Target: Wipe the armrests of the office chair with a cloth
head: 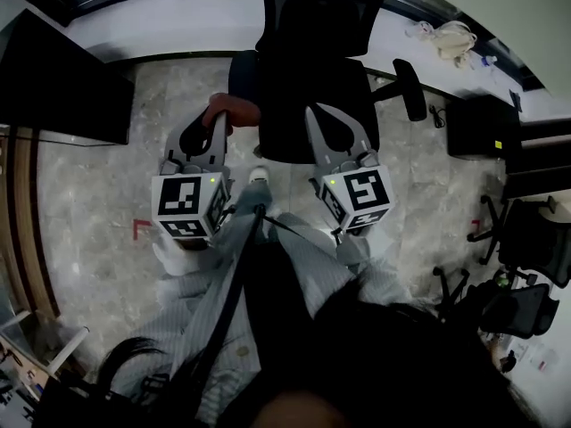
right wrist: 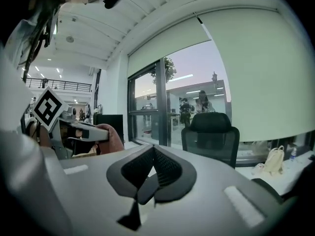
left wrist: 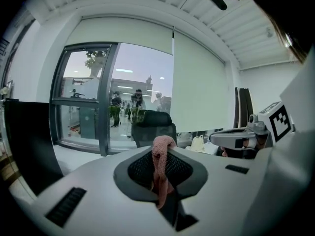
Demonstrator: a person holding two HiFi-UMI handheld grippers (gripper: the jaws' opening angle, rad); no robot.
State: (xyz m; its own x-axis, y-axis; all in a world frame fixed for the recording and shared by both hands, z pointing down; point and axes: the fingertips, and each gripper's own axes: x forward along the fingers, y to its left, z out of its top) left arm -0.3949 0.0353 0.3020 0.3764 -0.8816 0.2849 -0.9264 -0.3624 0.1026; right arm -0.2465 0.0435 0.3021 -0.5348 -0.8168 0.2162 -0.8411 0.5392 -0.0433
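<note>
Stone floor lies under office chair; left gripper pinches cloth, right gripper seems closed, empty.

Pink cloth, black office chair, grey mottled floor.

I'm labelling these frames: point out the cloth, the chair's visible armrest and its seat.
cloth [left wrist: 160, 173]: left gripper view, its hanging middle.
armrest [head: 411, 90]: head view, middle of the pad.
seat [head: 296, 96]: head view, centre of the cushion.
</note>
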